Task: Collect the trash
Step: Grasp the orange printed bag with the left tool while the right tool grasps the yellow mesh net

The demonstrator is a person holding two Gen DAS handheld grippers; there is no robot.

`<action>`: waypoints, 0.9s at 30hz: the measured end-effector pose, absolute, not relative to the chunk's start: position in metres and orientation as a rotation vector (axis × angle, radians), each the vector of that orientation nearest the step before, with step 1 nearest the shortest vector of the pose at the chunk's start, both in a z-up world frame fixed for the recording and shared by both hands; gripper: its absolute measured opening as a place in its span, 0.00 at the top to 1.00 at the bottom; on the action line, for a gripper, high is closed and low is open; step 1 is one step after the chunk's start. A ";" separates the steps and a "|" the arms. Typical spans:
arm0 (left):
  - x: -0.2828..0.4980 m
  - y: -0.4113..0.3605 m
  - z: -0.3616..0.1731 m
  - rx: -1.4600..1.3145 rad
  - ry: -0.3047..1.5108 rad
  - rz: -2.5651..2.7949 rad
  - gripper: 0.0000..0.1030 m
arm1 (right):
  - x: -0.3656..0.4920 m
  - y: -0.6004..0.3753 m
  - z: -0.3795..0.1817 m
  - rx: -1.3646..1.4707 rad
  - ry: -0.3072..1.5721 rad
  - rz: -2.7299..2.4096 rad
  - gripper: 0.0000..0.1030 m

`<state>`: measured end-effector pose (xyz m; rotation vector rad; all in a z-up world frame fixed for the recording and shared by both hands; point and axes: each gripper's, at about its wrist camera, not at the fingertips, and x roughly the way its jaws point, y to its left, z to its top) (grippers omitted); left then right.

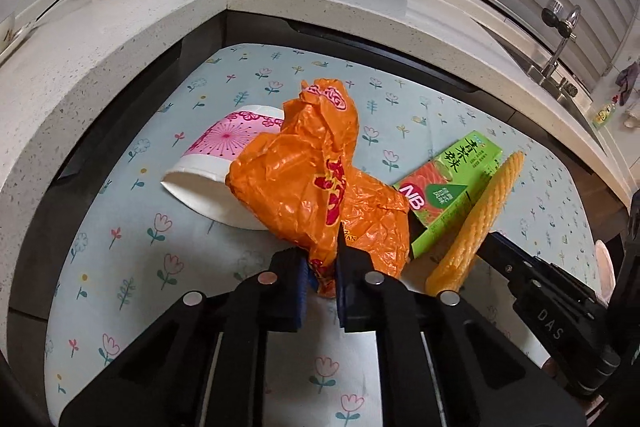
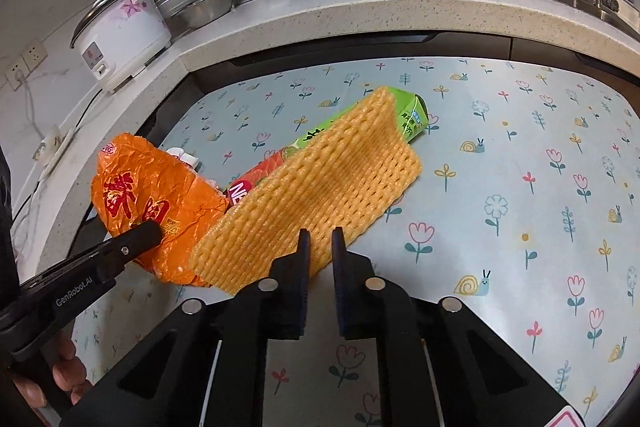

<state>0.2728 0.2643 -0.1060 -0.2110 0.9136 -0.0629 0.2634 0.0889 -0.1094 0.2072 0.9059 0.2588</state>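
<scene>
**Visitor:** What do you hold at this moment?

**Me:** My left gripper [image 1: 322, 269] has its jaws pinching the lower edge of the orange plastic bag [image 1: 316, 179]. The bag is crumpled and stands up from the table [image 1: 132, 251], which carries a cloth with small flowers. My right gripper [image 2: 320, 251] has its jaws pressed on the near edge of the yellow foam net [image 2: 316, 199]. The net is lifted at my side, and its far part lies over the green carton [image 2: 412, 115].

**Visitor:** Where is the other trash?

**Me:** The carton lies flat on the table, between the bag and the net in the left view. A paper cup [image 1: 224, 163] with pink pattern lies on its side just behind the bag and touches it. I see no bin in either view, so I cannot tell where the trash must go.

**Visitor:** Which step is this, in your opinion?

**Me:** I think it is the picking step: two pieces are gripped, and the carton and the cup are not yet taken.

**Visitor:** And the next move?

**Me:** I judge it needs to lift both pieces clear without dragging the carton, because the net rests on it. The bag is thin and can slip, so my left jaws should hold firmly.
</scene>
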 end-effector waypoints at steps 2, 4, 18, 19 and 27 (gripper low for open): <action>0.269 0.258 -0.102 -0.209 0.910 -0.075 0.90 | 0.259 0.086 -0.107 0.207 0.904 0.256 0.94; 0.264 0.252 -0.098 -0.213 0.906 -0.088 0.90 | 0.254 0.081 -0.103 0.219 0.900 0.254 0.94; 0.239 0.201 -0.092 -0.198 0.924 -0.207 0.90 | 0.227 0.052 -0.077 0.262 0.848 0.216 0.49; 0.238 0.198 -0.092 -0.195 0.925 -0.212 0.91 | 0.228 0.053 -0.078 0.258 0.851 0.216 0.48; 0.234 0.196 -0.096 -0.175 0.931 -0.211 0.91 | 0.237 0.060 -0.090 0.261 0.879 0.219 0.45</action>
